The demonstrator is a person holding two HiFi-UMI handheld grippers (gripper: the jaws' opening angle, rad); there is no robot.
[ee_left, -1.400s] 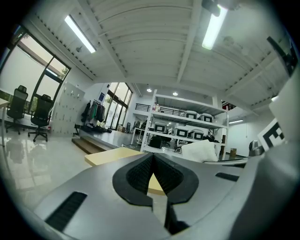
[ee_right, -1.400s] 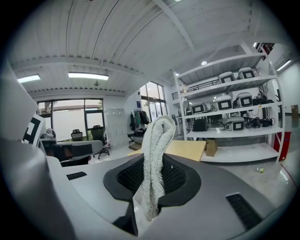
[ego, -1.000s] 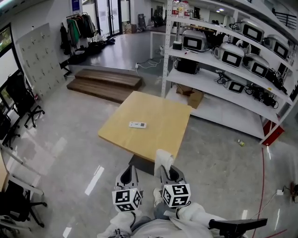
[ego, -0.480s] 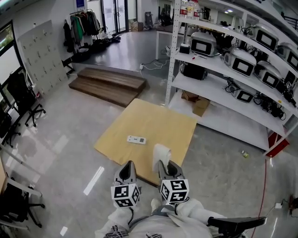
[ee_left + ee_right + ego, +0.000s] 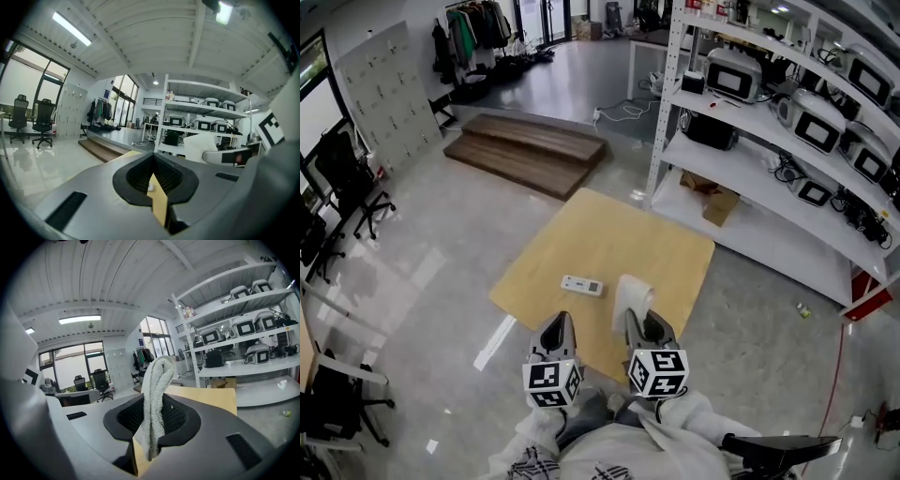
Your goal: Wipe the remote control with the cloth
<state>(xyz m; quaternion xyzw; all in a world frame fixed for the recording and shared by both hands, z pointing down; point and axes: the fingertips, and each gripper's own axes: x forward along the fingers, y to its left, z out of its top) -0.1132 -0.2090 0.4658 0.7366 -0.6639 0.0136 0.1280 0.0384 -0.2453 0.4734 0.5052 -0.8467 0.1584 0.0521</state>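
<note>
Wiping has not begun, by the look of it: the remote (image 5: 582,285) lies alone on the table (image 5: 661,248), toward its near left part, and nothing touches it. What is ready is the hold on the cloth (image 5: 630,296). The right gripper (image 5: 639,326) has its jaws clamped on a folded white strip that stands up out of them. In the head view the strip shows just right of the remote and apart from it. The left gripper (image 5: 560,328) beside it has its jaws pressed together with nothing between them. Both hang at the table's near edge, so I judge that the reach to the remote and the rubbing across its face are all left to do, and perhaps steadying it with the empty gripper too. As for containers, the only one I can make out is a cardboard box (image 5: 710,197) on the low shelf of the rack (image 5: 750,230) beyond the table. Its flaps seem open, but what it holds cannot be told. The rack's upper shelves carry grey machines (image 5: 732,73) with dark screens, and cables.
</note>
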